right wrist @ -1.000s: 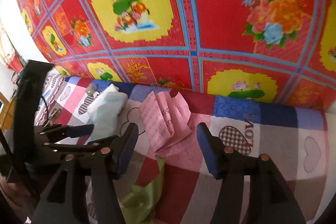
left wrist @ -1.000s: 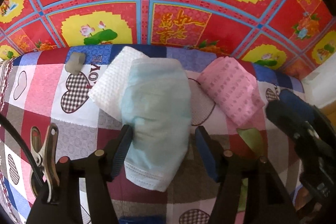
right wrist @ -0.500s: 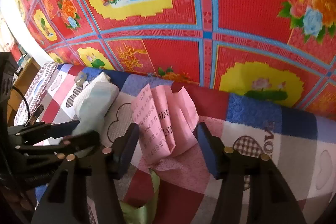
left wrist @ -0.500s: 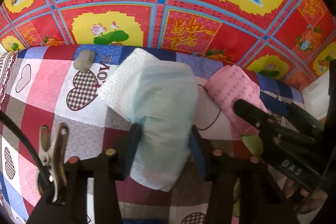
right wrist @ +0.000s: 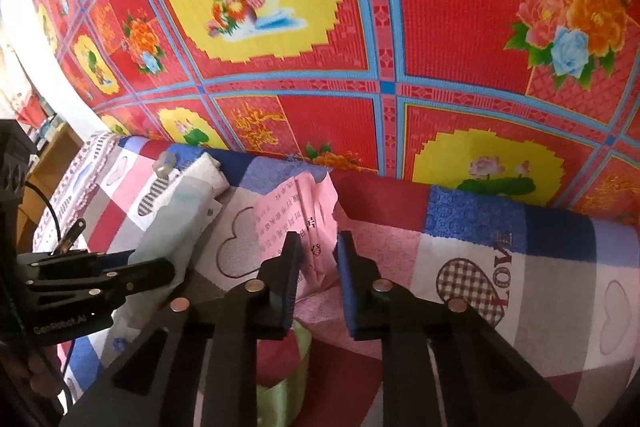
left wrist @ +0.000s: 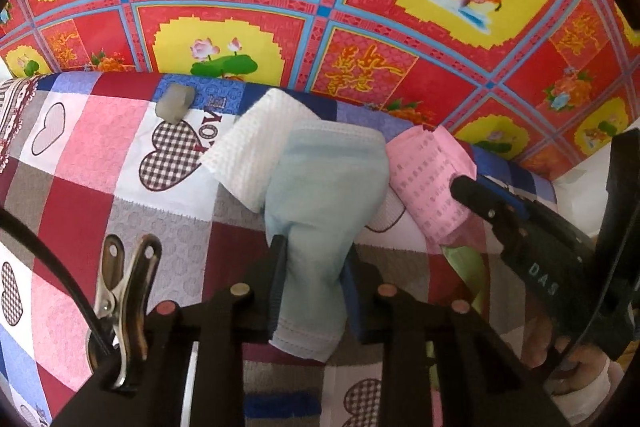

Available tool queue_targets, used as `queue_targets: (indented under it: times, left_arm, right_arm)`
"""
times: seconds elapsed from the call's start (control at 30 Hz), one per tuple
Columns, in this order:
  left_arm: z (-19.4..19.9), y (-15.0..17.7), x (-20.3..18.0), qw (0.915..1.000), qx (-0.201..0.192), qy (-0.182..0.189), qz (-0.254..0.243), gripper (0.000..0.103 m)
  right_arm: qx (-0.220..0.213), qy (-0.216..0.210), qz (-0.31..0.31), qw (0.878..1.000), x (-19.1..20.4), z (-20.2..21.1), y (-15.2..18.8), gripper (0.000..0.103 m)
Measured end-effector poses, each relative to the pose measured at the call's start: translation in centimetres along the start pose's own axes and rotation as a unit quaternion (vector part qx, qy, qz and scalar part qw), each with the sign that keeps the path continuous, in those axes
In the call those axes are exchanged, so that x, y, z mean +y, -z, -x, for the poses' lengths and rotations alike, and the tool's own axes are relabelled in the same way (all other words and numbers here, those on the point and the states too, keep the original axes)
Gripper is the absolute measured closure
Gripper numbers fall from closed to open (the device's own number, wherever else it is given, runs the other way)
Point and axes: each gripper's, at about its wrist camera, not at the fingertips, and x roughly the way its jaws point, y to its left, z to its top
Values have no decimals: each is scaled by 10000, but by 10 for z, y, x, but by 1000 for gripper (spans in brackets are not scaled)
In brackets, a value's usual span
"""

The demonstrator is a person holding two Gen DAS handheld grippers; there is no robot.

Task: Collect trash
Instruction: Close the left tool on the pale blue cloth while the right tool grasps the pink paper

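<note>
Since trash is being collected, two pieces are pinched at once.
The blue mask [left wrist: 324, 187] is squeezed by the closing left gripper [left wrist: 314, 291]; beside the mask, the pink paper [right wrist: 298, 223] is nipped by the closing right gripper [right wrist: 318, 291].

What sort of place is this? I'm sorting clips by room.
Probably a home bedroom: a patchwork heart-print bedsheet covers a soft, bed-like surface, a red floral cloth hangs behind it, and wooden shelving stands at the side.
</note>
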Motion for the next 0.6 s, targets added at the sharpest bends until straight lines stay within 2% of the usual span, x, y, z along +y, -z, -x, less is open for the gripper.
queue_targets:
  times: [0.13,0.4,0.6]
  left_arm:
    - [16,-1,-2,10000,-94,-3,-13,76]
    - [33,2,11,9998,-176,-80,56,77]
    - [26,3,16,9997,-142,-194,102,77]
  right_arm:
    - [-96,-121,0,9999,7,10,1,90]
    - [-159,-188,287,9993,33,26,8,90]
    - [241,-321,407,9984,46,9,16,86]
